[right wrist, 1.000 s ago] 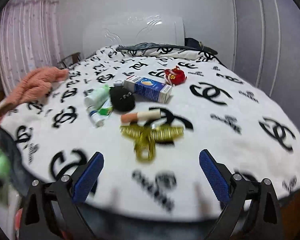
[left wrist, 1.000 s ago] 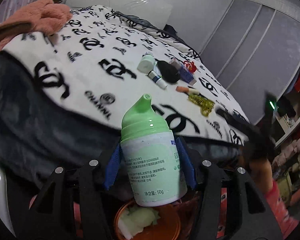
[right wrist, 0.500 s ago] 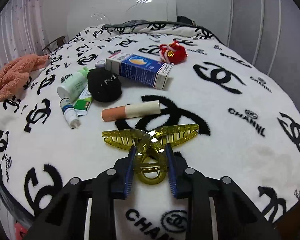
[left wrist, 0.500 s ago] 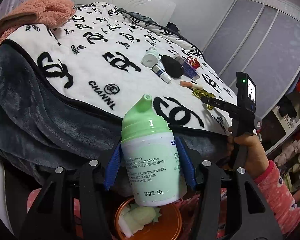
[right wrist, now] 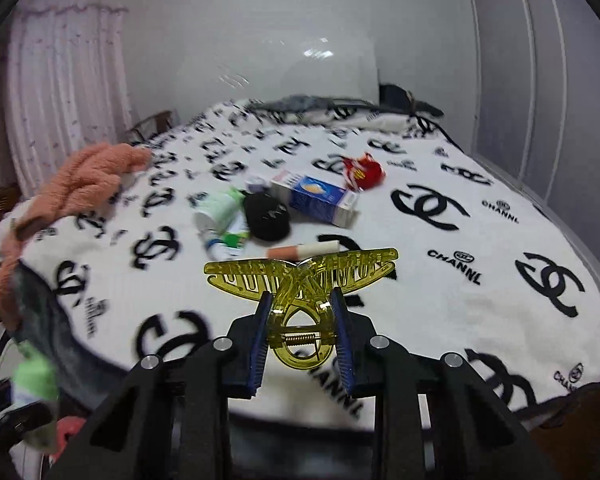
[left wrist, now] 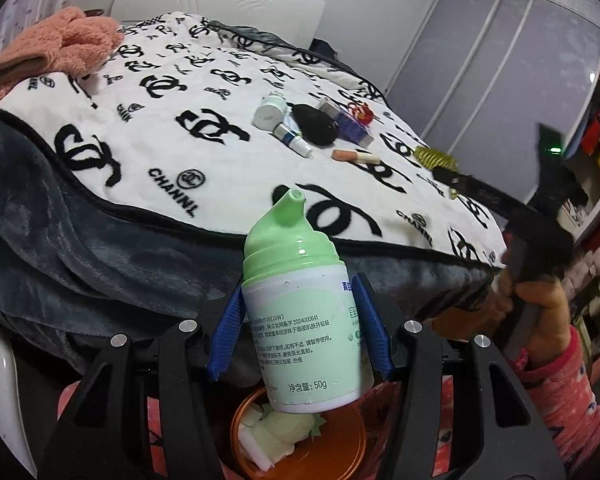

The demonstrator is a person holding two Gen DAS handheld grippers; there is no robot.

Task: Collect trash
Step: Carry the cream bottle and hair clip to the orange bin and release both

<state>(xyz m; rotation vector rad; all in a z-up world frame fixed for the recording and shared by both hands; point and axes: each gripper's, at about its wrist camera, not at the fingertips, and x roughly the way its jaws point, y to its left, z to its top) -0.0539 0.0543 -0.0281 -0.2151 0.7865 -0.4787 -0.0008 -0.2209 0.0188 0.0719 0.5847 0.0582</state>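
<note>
While the right gripper [right wrist: 302, 334] pinches the yellow hair claw [right wrist: 300, 276] by its sprung handle end, both blue fingers [right wrist: 260, 344] press on it and the toothed wings spread wide beyond the fingertips, clear of the bed [right wrist: 480, 280]. From the left wrist view the claw [left wrist: 436, 158] shows as a yellow blur at the tip of the right gripper, above the blanket. The left gripper [left wrist: 300, 328] clamps a green-capped pump bottle [left wrist: 300, 320] upright between its fingers [left wrist: 226, 332], pads against the white body; directly below it sits an orange bowl [left wrist: 340, 440] holding pale green and white scraps.

Remaining on the bed's white logo-print blanket, in one loose cluster: a pink-and-cream tube [right wrist: 304, 250] nearest the claw, a black round pouch [right wrist: 268, 216], a blue-and-white carton [right wrist: 320, 200], a small white bottle [right wrist: 216, 212], a green-and-white tube [right wrist: 232, 240] just beside it, and a red item [right wrist: 362, 170] farther back. A salmon fleece garment [right wrist: 80, 184] lies at the bed's left edge. The person's hand [left wrist: 540, 312] in a pink sleeve grips the right handle.
</note>
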